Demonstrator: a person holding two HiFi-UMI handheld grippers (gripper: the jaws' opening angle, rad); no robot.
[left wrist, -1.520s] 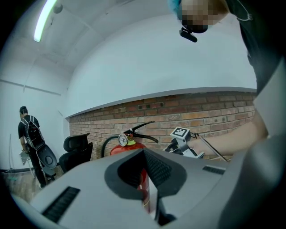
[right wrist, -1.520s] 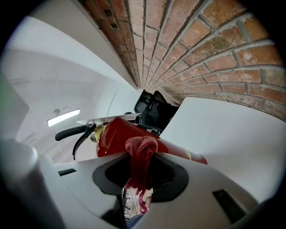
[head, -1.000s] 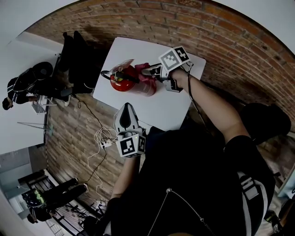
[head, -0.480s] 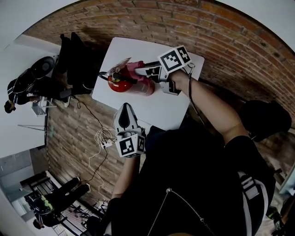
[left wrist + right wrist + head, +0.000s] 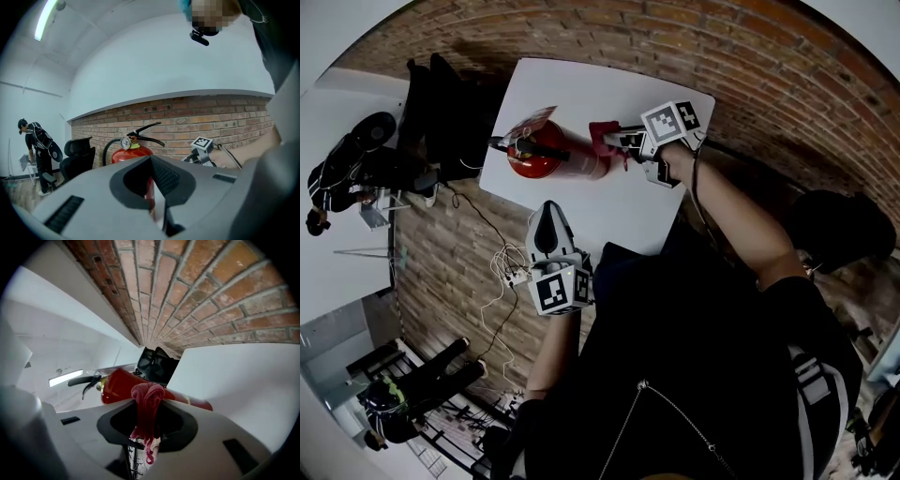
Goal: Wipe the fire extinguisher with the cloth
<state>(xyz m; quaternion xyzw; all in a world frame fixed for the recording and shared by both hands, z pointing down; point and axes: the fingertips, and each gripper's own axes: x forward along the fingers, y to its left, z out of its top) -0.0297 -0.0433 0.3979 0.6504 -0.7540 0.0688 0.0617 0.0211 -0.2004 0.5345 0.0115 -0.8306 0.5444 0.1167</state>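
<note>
A red fire extinguisher [image 5: 551, 157] stands upright on a white counter [image 5: 619, 206], towards its left end, with its black handle and hose at the top and a pressure gauge just under them. The right gripper [image 5: 617, 141] reaches in from the right side of the counter, and its 2 jaws are pinching a red cloth [image 5: 606, 133]. In the right gripper view the cloth is bunched between the jaws, with a rounded fold sticking out past their tips and a loose end hanging below. The cloth sits just beside the extinguisher's cylinder on its right side; whether the 2 are touching cannot be told. The left gripper [image 5: 547, 214] hangs at the counter's near edge, well apart from the extinguisher and pointing towards it. Its jaws are pressed together with nothing between them, as the left gripper view shows. A black office chair [image 5: 441, 112] stands beyond the counter's left end, in front of a brick wall [image 5: 220, 115]. White cables [image 5: 502, 277] lie near the left gripper, off the counter. A person in dark clothes [image 5: 37, 145] stands far off to the left.
</note>
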